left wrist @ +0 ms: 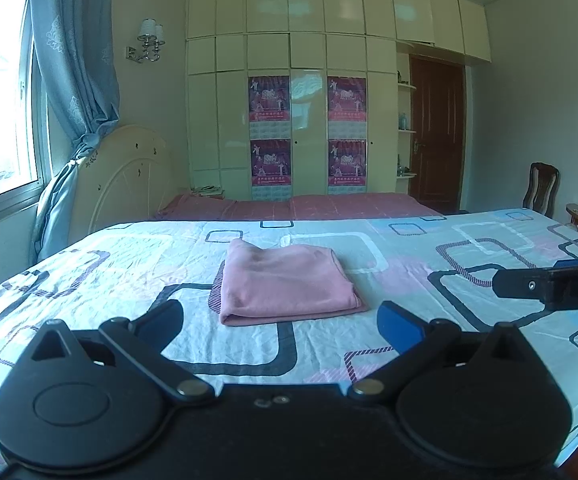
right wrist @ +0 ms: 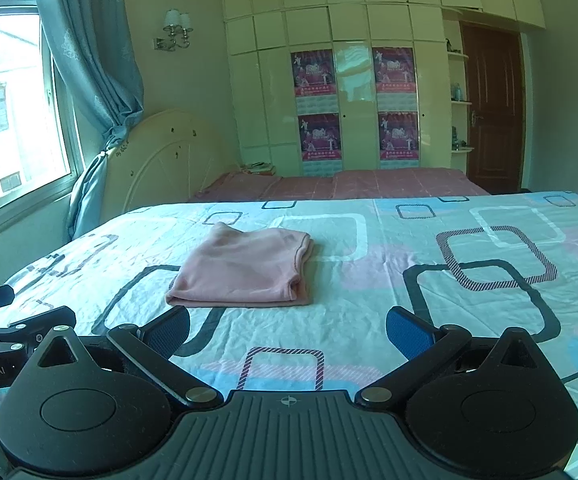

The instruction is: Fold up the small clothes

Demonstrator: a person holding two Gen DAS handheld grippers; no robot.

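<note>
Since both jaws are spread wide and empty, the left gripper (left wrist: 281, 326) and right gripper (right wrist: 287, 330) hover near the folded pink garment (left wrist: 287, 282) at 12 o'clock on the patterned bedsheet (left wrist: 429, 280); re-pinching one layer risks unfolding it.

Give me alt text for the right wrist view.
A pink garment lies folded into a neat rectangle on a patterned bedsheet, untouched. The right gripper is open just short of it, empty; the left gripper shows at the frame's left edge.
</note>
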